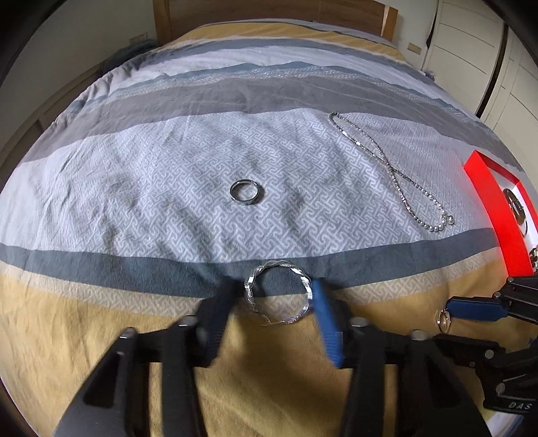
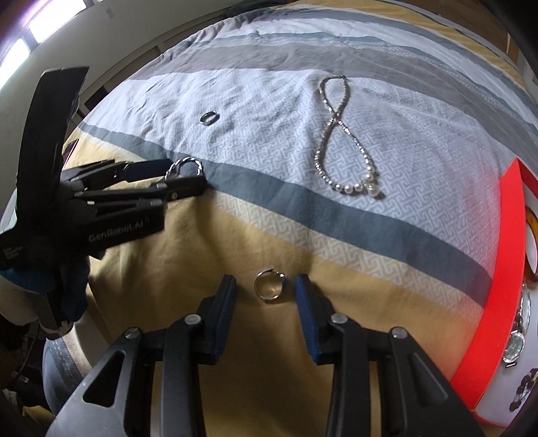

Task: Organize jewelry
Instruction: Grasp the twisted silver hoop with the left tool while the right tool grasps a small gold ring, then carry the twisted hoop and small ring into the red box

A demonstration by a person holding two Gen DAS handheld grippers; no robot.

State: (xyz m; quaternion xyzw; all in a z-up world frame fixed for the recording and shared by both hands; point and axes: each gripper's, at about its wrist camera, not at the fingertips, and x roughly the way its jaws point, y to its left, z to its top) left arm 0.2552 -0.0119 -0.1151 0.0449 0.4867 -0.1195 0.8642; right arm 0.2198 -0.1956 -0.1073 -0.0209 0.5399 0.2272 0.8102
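Note:
A wavy silver bracelet (image 1: 305, 285) lies on the striped bedspread (image 1: 168, 161) between the fingers of my left gripper (image 1: 277, 295). Both pads touch its sides, so the gripper is shut on it; the right wrist view shows the same hold by the left gripper (image 2: 188, 174) on the bracelet (image 2: 196, 163). A small silver ring (image 2: 257, 289) rests on the yellow stripe between the fingers of my right gripper (image 2: 265, 285). That gripper is open, with a gap on each side of the ring. In the left wrist view, the ring (image 1: 443, 321) and right gripper (image 1: 449, 324) sit at the right edge.
A dark metal band (image 1: 245, 192) lies mid-bed. A pearl and bead necklace (image 1: 390, 168) is crossed in a figure eight to the right. A red-rimmed white box (image 2: 504, 269) at the right edge holds a watch (image 2: 514, 346) and other pieces. A wooden headboard (image 1: 269, 13) stands at the far end.

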